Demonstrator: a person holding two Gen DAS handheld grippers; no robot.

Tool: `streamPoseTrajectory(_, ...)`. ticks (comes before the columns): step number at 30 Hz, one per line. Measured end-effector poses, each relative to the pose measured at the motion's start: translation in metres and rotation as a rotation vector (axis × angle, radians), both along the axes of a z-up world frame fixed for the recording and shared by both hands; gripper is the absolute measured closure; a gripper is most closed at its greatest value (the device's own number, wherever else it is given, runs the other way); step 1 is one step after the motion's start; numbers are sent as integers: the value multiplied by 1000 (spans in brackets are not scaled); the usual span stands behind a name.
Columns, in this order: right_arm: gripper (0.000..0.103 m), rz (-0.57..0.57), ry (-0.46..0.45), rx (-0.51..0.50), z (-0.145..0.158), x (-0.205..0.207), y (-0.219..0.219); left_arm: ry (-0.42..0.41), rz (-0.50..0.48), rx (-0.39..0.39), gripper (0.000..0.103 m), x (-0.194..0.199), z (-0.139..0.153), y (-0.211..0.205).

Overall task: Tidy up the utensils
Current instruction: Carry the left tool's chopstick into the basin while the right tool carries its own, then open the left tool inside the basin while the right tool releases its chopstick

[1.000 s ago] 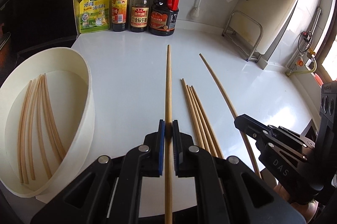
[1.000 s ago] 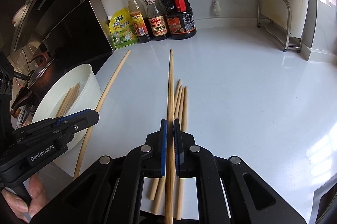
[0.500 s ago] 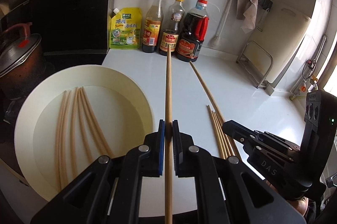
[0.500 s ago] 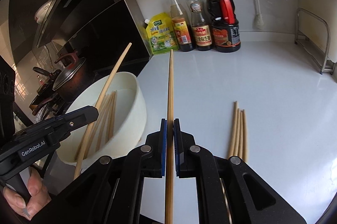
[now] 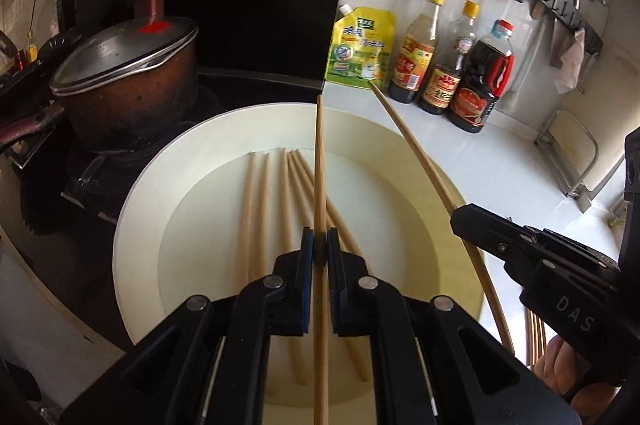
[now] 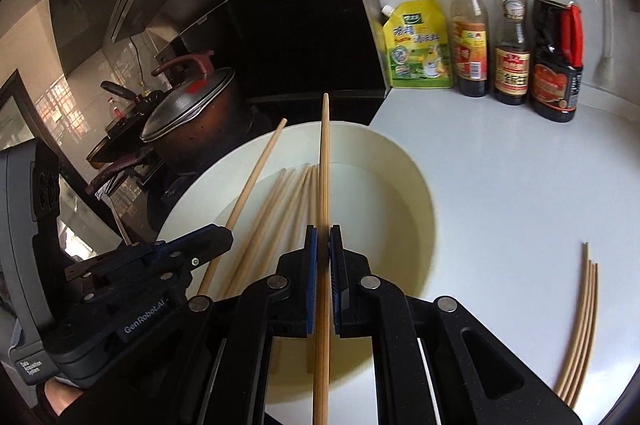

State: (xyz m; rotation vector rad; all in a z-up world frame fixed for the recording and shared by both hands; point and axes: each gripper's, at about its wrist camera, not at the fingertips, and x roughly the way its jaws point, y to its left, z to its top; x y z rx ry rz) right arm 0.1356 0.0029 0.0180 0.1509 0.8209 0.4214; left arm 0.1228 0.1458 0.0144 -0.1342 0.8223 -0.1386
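Note:
My left gripper is shut on a wooden chopstick that points forward over the round white bowl. Several chopsticks lie inside that bowl. My right gripper is shut on a second chopstick, also held above the bowl. In the left wrist view the right gripper shows at the right with its chopstick slanting over the bowl's rim. In the right wrist view the left gripper appears at lower left with its chopstick.
Several loose chopsticks lie on the white counter to the right. A yellow pouch and three sauce bottles stand against the back wall. A lidded pot sits on the stove left of the bowl. A wire rack stands far right.
Both grippers have swung left from over the counter to above the bowl, each still carrying its chopstick. The loose chopsticks now lie off to the right.

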Motion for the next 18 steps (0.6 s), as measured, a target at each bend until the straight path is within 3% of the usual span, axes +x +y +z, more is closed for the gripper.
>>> streamPoseTrajectory(6,97,45,77,-40,-20,27,35,35,33,-16,95,19,-16,21)
streamPoseTrajectory(13,96,35,139,-55,-38,41,37,72,45,-14,95,35,-29,28)
streamPoseTrajectory(15,88,27,136,-42,-38,41,34,66,50,-16,95,35,-28,29)
streamPoseTrajectory(18,85,14,114,-56,-36,37,31,60,60,-15,77,34,-27,30)
